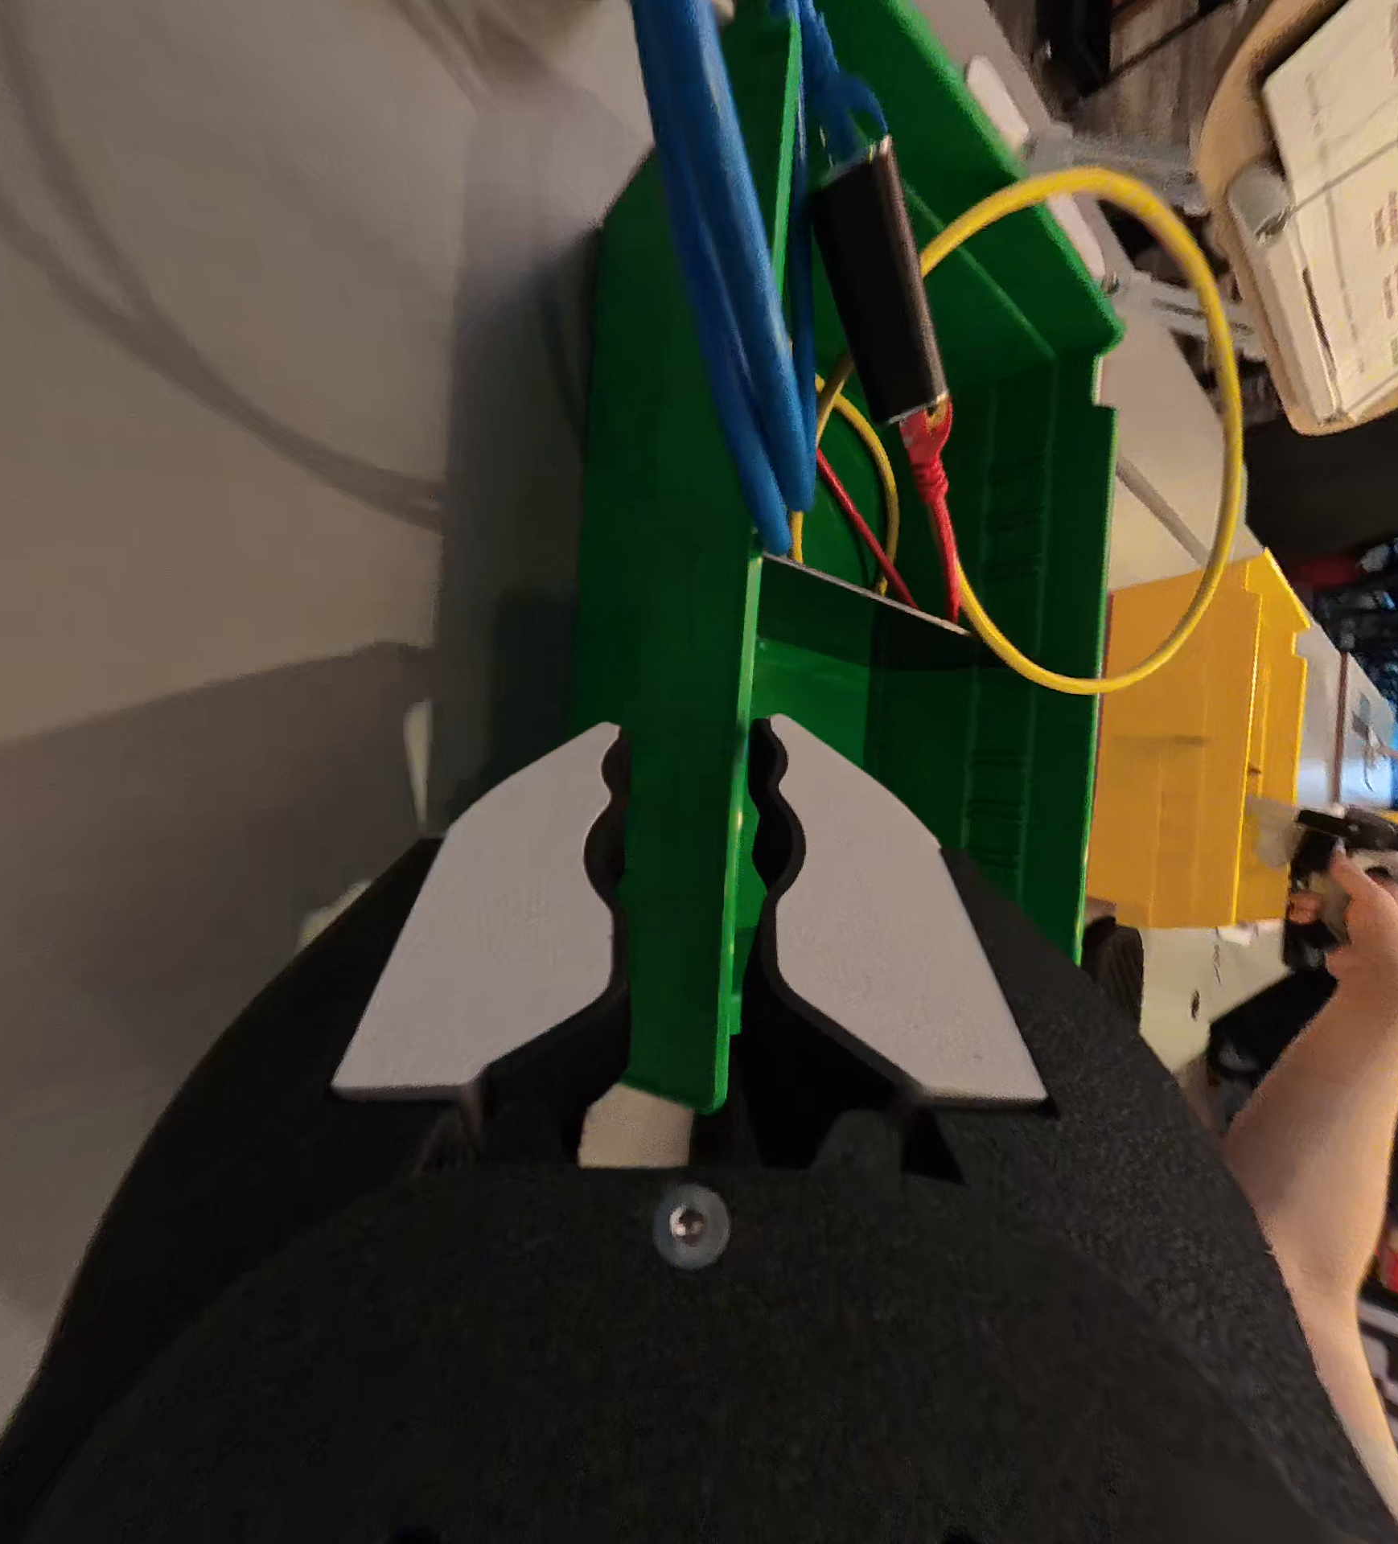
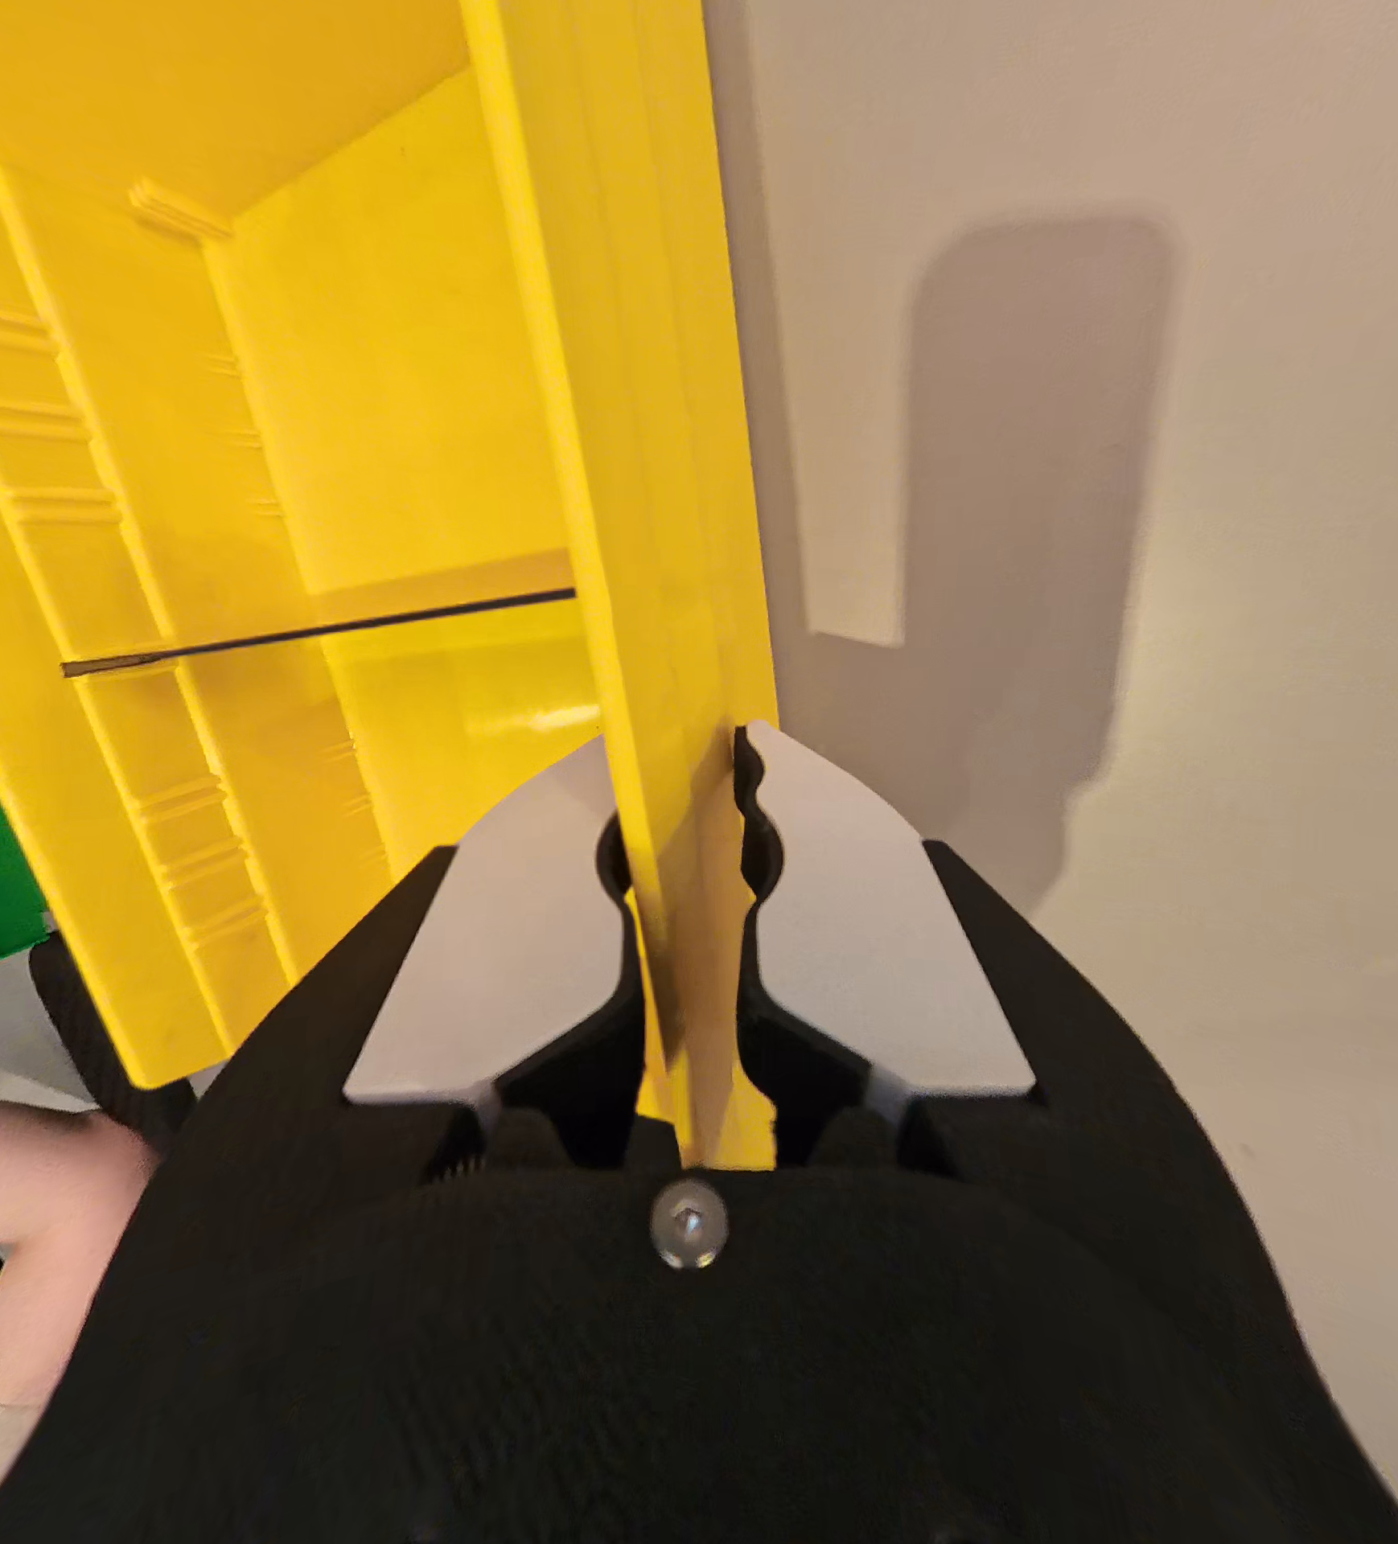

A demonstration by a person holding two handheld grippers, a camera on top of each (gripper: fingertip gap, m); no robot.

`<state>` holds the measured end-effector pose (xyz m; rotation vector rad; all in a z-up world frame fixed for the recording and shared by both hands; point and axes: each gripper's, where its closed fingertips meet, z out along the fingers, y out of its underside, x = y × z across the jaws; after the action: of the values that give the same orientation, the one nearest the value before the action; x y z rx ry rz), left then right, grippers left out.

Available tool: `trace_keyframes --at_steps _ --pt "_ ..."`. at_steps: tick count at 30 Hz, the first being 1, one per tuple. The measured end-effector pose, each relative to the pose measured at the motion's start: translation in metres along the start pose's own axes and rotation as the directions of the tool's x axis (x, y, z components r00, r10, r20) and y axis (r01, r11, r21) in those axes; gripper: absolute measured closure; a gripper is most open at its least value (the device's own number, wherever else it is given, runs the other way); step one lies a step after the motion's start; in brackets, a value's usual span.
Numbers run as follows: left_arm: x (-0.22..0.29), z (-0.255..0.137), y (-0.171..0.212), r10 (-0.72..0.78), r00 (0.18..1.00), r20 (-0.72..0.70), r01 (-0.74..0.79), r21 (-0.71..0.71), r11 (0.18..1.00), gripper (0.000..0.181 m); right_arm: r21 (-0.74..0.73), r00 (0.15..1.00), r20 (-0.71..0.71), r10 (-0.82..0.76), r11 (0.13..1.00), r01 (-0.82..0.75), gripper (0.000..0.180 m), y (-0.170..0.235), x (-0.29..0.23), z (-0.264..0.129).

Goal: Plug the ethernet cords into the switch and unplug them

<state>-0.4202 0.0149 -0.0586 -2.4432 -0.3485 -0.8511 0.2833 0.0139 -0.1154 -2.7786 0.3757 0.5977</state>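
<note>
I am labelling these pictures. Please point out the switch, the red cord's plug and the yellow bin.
switch (image 1: 879, 284), left wrist view, middle of its black body.
red cord's plug (image 1: 925, 443), left wrist view, red boot beside the switch's end.
yellow bin (image 2: 395, 401), right wrist view, inner wall.

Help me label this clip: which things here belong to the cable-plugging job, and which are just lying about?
For the job:
- black switch
- red cord, plugged into it
- blue cords
- yellow cord
- green bin holding these, gripped by left gripper

Lying about:
- yellow bin, empty, gripped by right gripper
- printed papers
</note>
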Motion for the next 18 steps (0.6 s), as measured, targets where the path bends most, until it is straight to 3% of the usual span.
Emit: trace_keyframes --at_steps 4,8,10,12,14,16,18 --pt "0.016 -0.053 -0.029 0.049 0.999 0.016 -0.051 0.255 0.965 0.151 0.068 1.0 -0.006 -0.017 0.998 0.017 0.159 -0.004 -0.003 -0.024" --pt "0.07 -0.108 -0.056 0.246 0.969 0.002 -0.207 0.545 0.812 0.15 0.276 0.994 -0.07 -0.078 0.957 0.095 0.159 -0.029 -0.018 -0.069" --pt "0.103 -0.122 -0.061 0.37 0.929 0.006 -0.29 0.633 0.718 0.148 0.447 0.985 -0.077 -0.154 0.878 0.172 0.159 -0.046 -0.045 -0.103" --pt "0.127 -0.121 -0.059 0.465 0.885 0.021 -0.359 0.666 0.654 0.144 0.658 0.953 -0.089 -0.288 0.702 0.273 0.158 -0.061 -0.088 -0.145" --pt "0.141 -0.106 -0.058 0.523 0.851 0.06 -0.432 0.645 0.63 0.14 0.838 0.894 -0.154 -0.42 0.424 0.344 0.153 -0.066 -0.137 -0.191" --pt "0.145 -0.084 -0.056 0.572 0.811 0.124 -0.531 0.565 0.631 0.138 0.918 0.836 -0.263 -0.482 0.141 0.37 0.144 -0.061 -0.178 -0.225" --pt "0.144 -0.064 -0.057 0.613 0.759 0.22 -0.63 0.485 0.606 0.138 0.903 0.77 -0.423 -0.479 -0.149 0.403 0.136 -0.052 -0.213 -0.25"
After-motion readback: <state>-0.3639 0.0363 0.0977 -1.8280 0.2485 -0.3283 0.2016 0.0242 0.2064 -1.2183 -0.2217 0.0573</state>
